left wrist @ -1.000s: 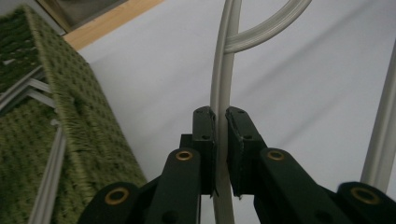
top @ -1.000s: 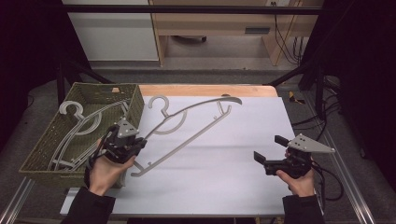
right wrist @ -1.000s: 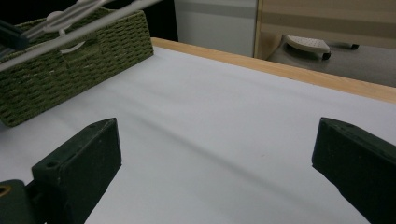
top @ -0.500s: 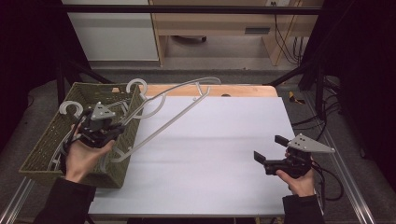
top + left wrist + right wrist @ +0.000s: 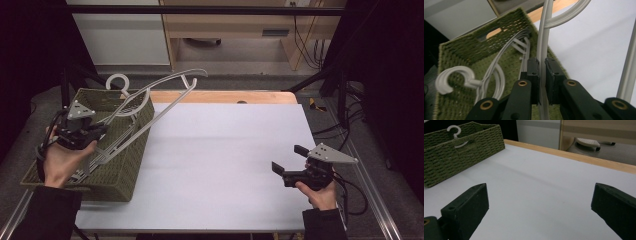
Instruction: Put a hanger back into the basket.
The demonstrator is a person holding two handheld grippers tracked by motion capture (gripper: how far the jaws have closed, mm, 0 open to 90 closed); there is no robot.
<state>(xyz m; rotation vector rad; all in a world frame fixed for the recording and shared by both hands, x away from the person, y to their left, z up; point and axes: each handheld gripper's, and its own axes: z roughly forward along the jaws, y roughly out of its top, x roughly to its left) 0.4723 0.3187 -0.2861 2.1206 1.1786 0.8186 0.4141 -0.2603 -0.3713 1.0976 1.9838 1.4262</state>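
Note:
A grey plastic hanger (image 5: 165,83) slants up from the olive woven basket (image 5: 127,172) at the table's left, its far end in the air over the basket's right rim. My left gripper (image 5: 96,133) is over the basket and shut on the hanger's lower end. In the left gripper view both pads clamp the grey bar (image 5: 542,47), with my left gripper (image 5: 542,65) above other grey hangers (image 5: 492,75) lying in the basket (image 5: 461,47). My right gripper (image 5: 288,158) rests low at the table's right, open, nothing between its jaws; in its own view my right gripper (image 5: 539,202) faces bare table.
The white tabletop (image 5: 225,150) spreads between basket and right hand, with a wooden strip (image 5: 220,96) along its far edge. From the right gripper view a hanger hook (image 5: 455,132) pokes above the basket (image 5: 459,157). Black frame bars stand behind and beside the table.
The left gripper carried the hanger left and up, off the white tabletop to over the basket. The right gripper stayed put and open.

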